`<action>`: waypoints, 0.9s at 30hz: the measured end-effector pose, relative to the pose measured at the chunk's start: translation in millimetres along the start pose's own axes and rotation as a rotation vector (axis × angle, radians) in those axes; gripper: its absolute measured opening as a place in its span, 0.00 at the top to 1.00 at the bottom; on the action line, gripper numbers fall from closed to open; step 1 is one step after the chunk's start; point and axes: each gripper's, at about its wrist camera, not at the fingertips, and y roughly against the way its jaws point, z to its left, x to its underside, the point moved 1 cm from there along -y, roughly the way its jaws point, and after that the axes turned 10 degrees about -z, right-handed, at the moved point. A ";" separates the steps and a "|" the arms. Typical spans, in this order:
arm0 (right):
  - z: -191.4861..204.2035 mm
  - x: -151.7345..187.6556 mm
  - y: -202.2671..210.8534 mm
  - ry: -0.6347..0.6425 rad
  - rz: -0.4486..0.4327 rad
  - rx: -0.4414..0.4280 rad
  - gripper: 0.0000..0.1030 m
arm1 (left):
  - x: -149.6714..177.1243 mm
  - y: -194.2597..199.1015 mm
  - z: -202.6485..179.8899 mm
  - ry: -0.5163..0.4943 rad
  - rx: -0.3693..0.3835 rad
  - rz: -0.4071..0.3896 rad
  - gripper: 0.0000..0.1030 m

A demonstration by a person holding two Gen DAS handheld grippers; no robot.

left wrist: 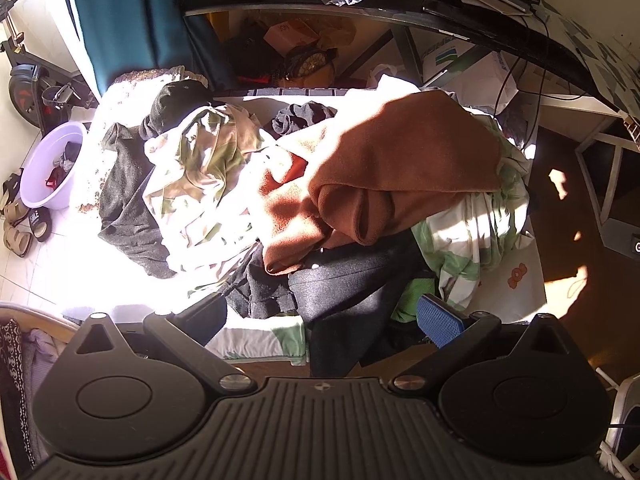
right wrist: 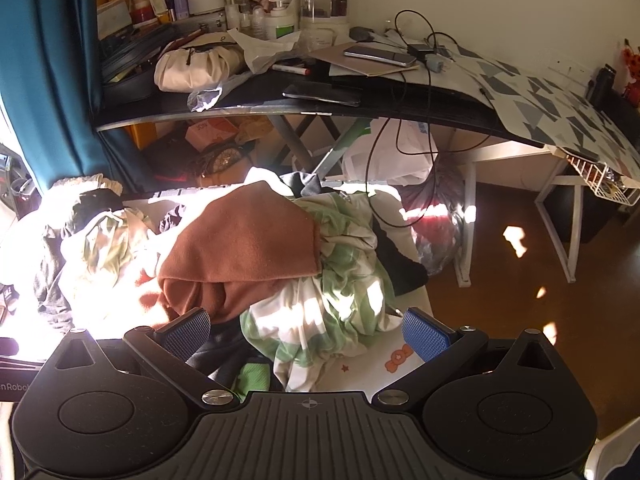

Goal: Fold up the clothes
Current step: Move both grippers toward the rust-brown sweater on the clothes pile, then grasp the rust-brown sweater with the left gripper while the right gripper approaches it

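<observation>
A heap of clothes covers a small white table (left wrist: 516, 280). On top lies a rust-brown garment (left wrist: 400, 152) (right wrist: 248, 248), with a green-and-white checked cloth (left wrist: 472, 240) (right wrist: 336, 288) to its right. A pale camouflage piece (left wrist: 200, 168) (right wrist: 104, 240) and a dark grey knit (left wrist: 128, 208) lie on the left, and a black garment (left wrist: 344, 284) lies at the front. My left gripper (left wrist: 324, 320) hovers open over the black garment. My right gripper (right wrist: 308, 332) hangs open above the checked cloth. Neither holds anything.
A cluttered black desk (right wrist: 360, 108) with cables, phones and cosmetics stands behind the table. A teal curtain (left wrist: 120, 16) hangs at the left. A lilac basin (left wrist: 52, 164) and sandals (left wrist: 20, 224) sit on the pale floor at the left. White table legs (right wrist: 572, 236) stand on the brown floor at the right.
</observation>
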 end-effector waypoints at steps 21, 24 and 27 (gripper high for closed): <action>23.6 6.9 -69.5 0.191 -0.030 0.019 0.04 | 3.1 -35.7 82.6 0.147 -0.083 -0.006 0.00; 28.1 8.8 -97.4 0.277 -0.048 0.022 0.05 | 6.0 -40.7 85.5 0.165 -0.102 -0.005 0.00; 30.3 9.9 -128.9 0.328 -0.042 0.012 0.09 | 6.3 -46.8 89.1 0.185 -0.131 -0.020 0.00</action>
